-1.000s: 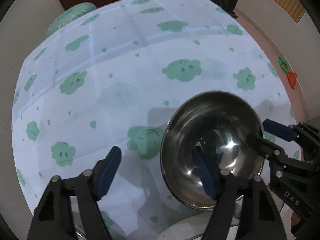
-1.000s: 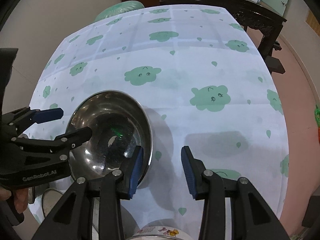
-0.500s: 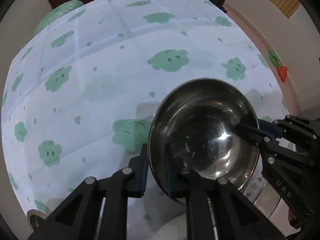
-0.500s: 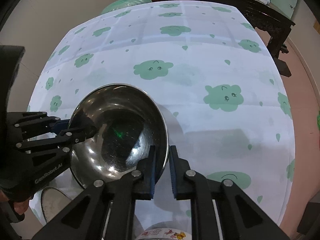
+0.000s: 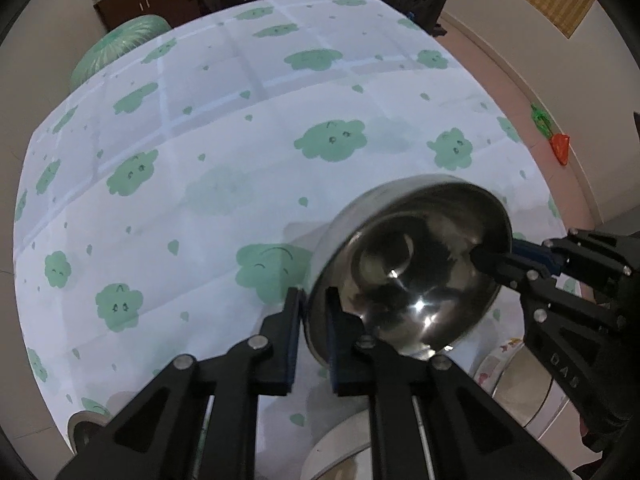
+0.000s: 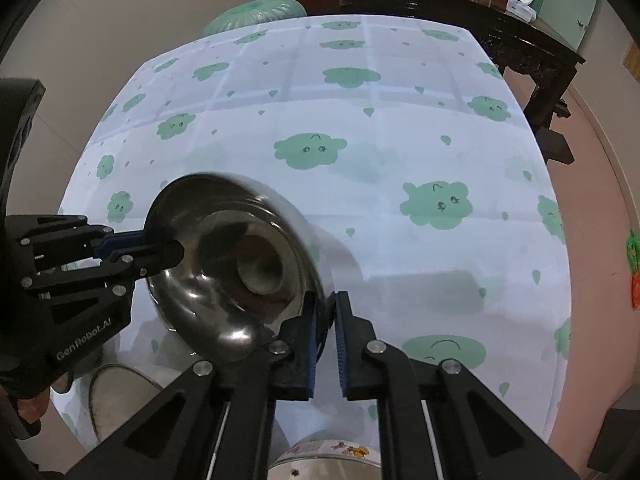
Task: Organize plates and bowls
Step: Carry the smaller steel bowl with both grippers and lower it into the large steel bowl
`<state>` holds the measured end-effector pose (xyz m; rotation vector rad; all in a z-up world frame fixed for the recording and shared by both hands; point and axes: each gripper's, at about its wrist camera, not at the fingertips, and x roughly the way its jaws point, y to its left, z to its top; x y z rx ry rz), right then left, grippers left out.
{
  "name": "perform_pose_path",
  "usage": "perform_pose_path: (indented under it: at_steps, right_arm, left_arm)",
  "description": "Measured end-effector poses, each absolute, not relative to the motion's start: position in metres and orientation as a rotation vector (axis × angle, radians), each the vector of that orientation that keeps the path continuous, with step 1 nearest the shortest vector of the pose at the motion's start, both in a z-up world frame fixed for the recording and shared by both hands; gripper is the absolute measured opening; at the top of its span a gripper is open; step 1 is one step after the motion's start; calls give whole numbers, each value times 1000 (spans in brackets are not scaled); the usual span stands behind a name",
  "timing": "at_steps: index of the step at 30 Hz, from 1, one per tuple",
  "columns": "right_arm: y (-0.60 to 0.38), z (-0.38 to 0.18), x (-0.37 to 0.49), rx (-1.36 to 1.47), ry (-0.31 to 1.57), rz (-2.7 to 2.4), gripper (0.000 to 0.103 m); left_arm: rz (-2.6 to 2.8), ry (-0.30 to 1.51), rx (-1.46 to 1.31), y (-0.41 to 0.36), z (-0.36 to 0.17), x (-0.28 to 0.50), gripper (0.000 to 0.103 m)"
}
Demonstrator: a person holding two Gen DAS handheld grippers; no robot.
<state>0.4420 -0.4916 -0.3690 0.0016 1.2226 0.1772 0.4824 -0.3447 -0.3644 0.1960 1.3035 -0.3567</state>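
The left gripper point(image 5: 311, 320) pinches the near rim of the steel bowl point(image 5: 416, 268) at lower centre of its frame, above the tablecloth point(image 5: 240, 160), and the right gripper point(image 6: 325, 320) pinches the opposite rim. The bowl is tilted and held only by thin edges, so I think uneven pulling could twist it loose onto the dishes point(image 6: 116, 396) below.

cloud-print tablecloth point(image 6: 400, 160), dark wooden side table point(image 6: 500, 28), pinkish floor point(image 6: 592, 152), pale walls point(image 6: 120, 20)
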Motion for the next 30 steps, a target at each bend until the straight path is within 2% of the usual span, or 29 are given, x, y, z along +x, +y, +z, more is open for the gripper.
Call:
perform_pose_path:
  at_steps: [30]
  right_arm:
    - [-474,-297,395,15,1169,180,9]
  left_arm:
    - [-383,1214,153,-317,-301,437,9]
